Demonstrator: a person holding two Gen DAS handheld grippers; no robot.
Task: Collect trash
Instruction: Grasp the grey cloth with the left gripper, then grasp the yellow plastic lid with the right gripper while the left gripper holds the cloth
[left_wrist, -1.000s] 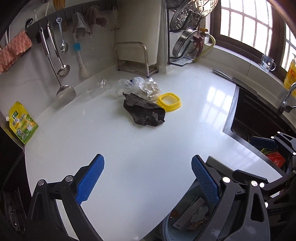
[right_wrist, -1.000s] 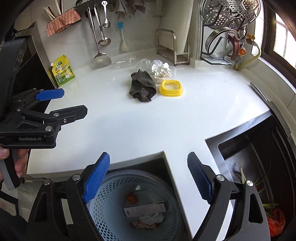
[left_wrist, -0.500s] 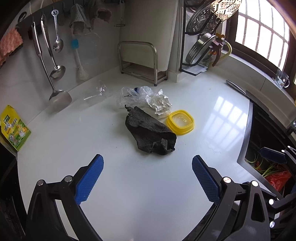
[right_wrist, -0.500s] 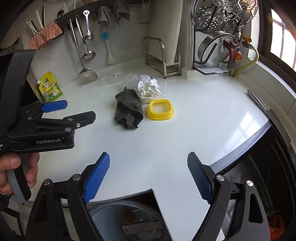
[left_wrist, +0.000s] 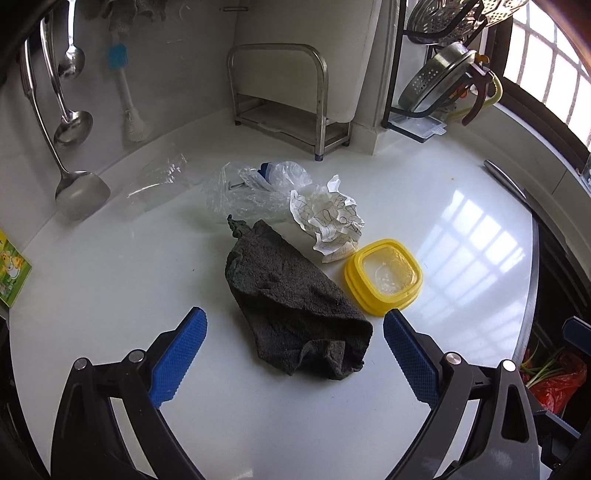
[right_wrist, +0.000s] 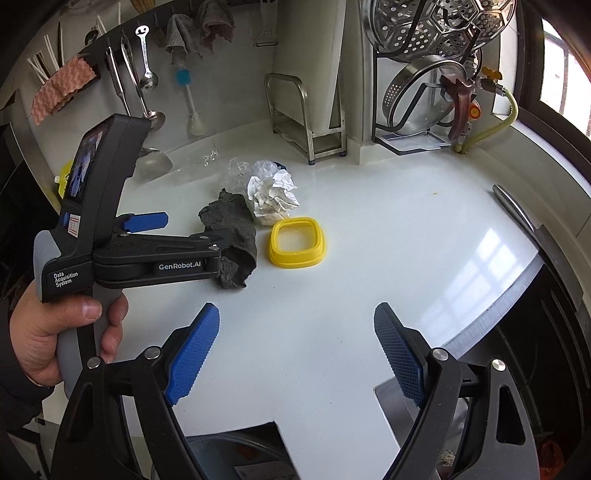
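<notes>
Step in hand, as judged: the approach to a pickup. The left claw (left_wrist: 294, 341) is held low over the white table (left_wrist: 110, 288), fingers spread wide, nothing gripped. The near end of the dark grey cloth (left_wrist: 291, 306) lies between the two blue pads (left_wrist: 177, 356), not touched by either, as far as can be told. The right claw (right_wrist: 295, 350) is also spread and empty, held back over the table's near edge, well apart from the pile.

Trash is gathered mid-table: the cloth in front, crumpled paper (left_wrist: 328, 218) just behind it, a clear plastic bag (left_wrist: 255, 192) behind that, and a yellow lid (left_wrist: 383, 277) just beside the paper and cloth.

Next move, as judged: the left claw is to be lowered and closed on the cloth's bunched end; limp fabric is best pinched at a fold. A bin (right_wrist: 236, 458) is partly seen below the table edge in the right view.

Count: one cloth, one paper wad, one bag, one lid, a second clear wrapper (left_wrist: 159, 177) near the wall; two claws.
</notes>
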